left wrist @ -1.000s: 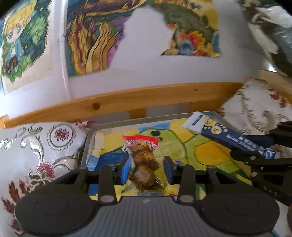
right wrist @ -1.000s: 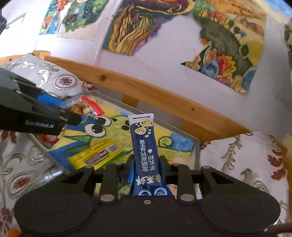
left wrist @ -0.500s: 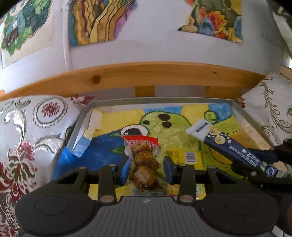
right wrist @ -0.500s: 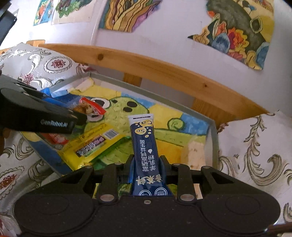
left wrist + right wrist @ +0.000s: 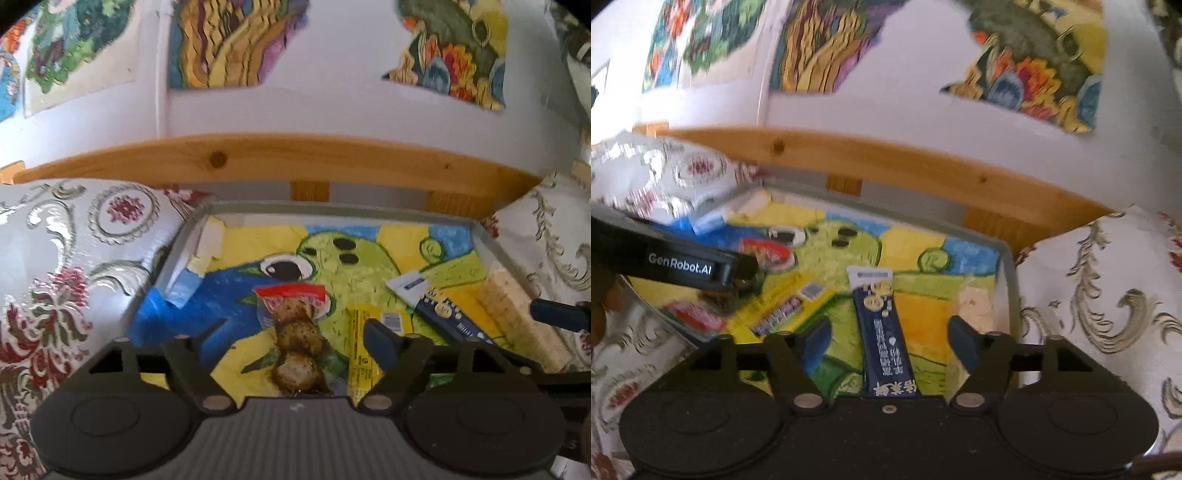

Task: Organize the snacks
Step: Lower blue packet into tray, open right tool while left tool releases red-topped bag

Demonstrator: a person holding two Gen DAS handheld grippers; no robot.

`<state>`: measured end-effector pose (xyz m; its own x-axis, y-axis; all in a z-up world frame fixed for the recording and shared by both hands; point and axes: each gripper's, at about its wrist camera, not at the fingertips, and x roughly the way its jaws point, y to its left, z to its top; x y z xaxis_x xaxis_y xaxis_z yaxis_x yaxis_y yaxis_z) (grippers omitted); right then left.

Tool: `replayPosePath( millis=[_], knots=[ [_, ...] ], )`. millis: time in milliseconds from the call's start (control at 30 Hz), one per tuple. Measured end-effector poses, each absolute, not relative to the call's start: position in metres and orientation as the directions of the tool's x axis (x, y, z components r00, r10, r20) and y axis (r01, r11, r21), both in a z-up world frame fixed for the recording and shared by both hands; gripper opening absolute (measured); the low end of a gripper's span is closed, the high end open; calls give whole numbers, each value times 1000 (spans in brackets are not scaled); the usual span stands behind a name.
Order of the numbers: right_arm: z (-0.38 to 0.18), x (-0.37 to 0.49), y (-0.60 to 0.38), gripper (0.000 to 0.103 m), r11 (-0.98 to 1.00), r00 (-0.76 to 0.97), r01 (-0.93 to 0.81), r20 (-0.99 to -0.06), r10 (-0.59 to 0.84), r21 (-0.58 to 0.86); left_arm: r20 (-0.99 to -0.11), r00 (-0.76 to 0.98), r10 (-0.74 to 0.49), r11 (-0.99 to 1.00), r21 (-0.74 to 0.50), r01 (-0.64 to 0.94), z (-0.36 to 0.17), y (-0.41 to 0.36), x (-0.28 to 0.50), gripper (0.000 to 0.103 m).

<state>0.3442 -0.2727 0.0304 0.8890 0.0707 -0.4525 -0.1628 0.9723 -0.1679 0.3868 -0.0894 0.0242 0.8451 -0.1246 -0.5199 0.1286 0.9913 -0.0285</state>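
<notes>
Through the left wrist camera I see my left gripper (image 5: 297, 341) with jaws spread wide, the clear snack pack (image 5: 295, 332) of brown pieces lying loose between them in the grey tray (image 5: 369, 214), a yellow packet (image 5: 364, 347) just right of it. Through the right wrist camera my right gripper (image 5: 884, 345) is likewise released, the dark blue stick sachet (image 5: 884, 332) lying between its jaws on the tray's painted bottom.

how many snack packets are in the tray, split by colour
clear packet with a red top and brown balls: 1
yellow packet: 1
navy stick sachet: 1
red packet, partly hidden under the yellow one: 1
total: 4
</notes>
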Motion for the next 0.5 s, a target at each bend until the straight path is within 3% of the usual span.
replayPosePath(
  millis=[233, 333, 500],
  knots=[
    [55, 304, -277, 88, 983, 934, -123, -351, 69, -134, -435, 896, -91, 996, -50, 76, 41, -76, 352, 101],
    [64, 286, -280, 97, 990, 943, -104, -326, 66, -98, -405, 910, -86, 996, -63, 66, 49, -69, 334, 102],
    [76, 252, -280, 101, 993, 953, -95, -296, 70, -71, -369, 925, -88, 995, -83, 62, 58, -58, 298, 102]
  ],
)
